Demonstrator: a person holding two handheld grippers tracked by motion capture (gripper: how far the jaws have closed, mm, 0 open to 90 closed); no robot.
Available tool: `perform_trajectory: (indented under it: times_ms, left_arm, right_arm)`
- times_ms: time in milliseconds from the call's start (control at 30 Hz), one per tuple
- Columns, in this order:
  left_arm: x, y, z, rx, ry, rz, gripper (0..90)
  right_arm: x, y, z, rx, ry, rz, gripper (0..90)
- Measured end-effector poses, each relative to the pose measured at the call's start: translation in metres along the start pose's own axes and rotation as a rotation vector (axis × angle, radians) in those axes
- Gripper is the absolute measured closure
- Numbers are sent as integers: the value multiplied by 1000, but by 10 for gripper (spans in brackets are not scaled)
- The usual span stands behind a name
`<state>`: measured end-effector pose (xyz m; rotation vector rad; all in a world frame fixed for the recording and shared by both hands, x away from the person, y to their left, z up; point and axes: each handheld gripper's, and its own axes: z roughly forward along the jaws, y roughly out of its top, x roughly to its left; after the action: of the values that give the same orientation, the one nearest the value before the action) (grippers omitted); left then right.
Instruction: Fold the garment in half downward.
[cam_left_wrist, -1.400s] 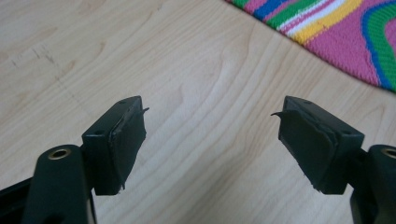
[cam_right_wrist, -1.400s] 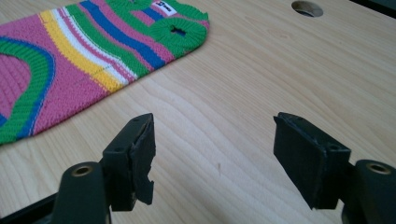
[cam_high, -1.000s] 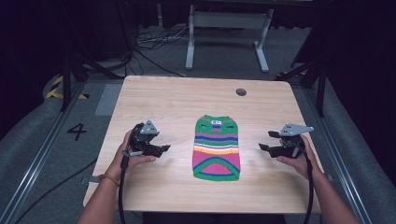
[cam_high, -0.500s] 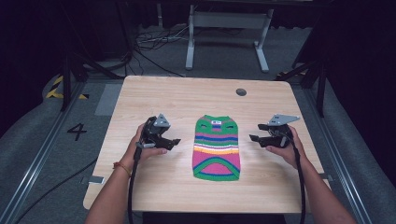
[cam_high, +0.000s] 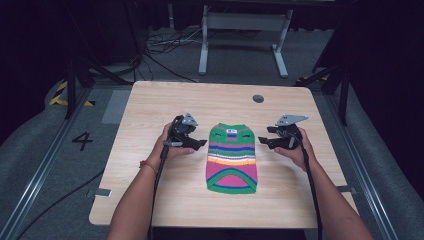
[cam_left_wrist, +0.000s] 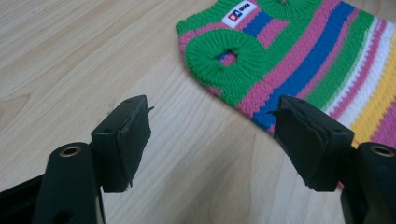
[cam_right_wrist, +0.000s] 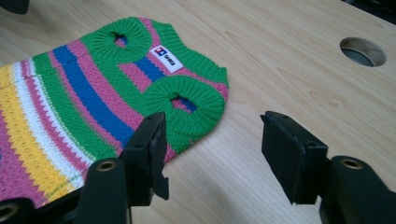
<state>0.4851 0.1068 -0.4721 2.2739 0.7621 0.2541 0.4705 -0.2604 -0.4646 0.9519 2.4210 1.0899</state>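
Low in the high view, two forearms rising from the bottom edge onto the wooden table (cam_high: 150, 200). Centre frame, a striped knitted garment (cam_high: 231, 159) lying flat, green hem nearest, white label and two green-ribbed armholes at its far end. Left of it, just beside its upper edge, the left gripper (cam_high: 199, 143), jaws parted and released, nothing between them; in the left gripper view, bare wood between the black jaws (cam_left_wrist: 212, 140), with the garment's edge (cam_left_wrist: 289, 60) reaching the right-hand jaw at centre right of the frame. Right of the garment, near its upper corner, the right gripper (cam_high: 262, 141), jaws lately narrowing yet apart, gripping nothing; in the right gripper view, bare wood in the gap (cam_right_wrist: 212, 149), the left-hand jaw overlapping the garment's armhole (cam_right_wrist: 187, 105), contact not clear. Farther up, a round hole (cam_high: 258, 98) in the tabletop, upper right. Beyond the table's far edge, cables and a grey metal stand (cam_high: 240, 30) on dark floor.
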Motion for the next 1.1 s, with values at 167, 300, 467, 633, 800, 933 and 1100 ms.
perform_trajectory:
  times_ms: [167,300,467,633,800,933,1100]
  left_arm:
    - [6,10,14,-11,-15,-39,293]
    - [9,16,22,-12,-11,-54,303]
    - [14,22,31,-21,-13,-87,317]
    - [17,29,44,-20,-10,-98,341]
    - [22,31,54,-16,5,-129,412]
    - [26,32,61,-2,5,-157,441]
    - [27,32,69,0,-8,-163,468]
  right_arm:
    - [-2,8,12,11,-3,2,448]
    - [-5,14,21,15,1,11,472]
    - [-5,19,34,28,-1,15,498]
    - [-8,23,50,38,-7,41,532]
    - [-8,25,63,55,-8,43,549]
    - [-11,27,70,68,-26,56,563]
    - [-16,22,80,81,-37,89,577]
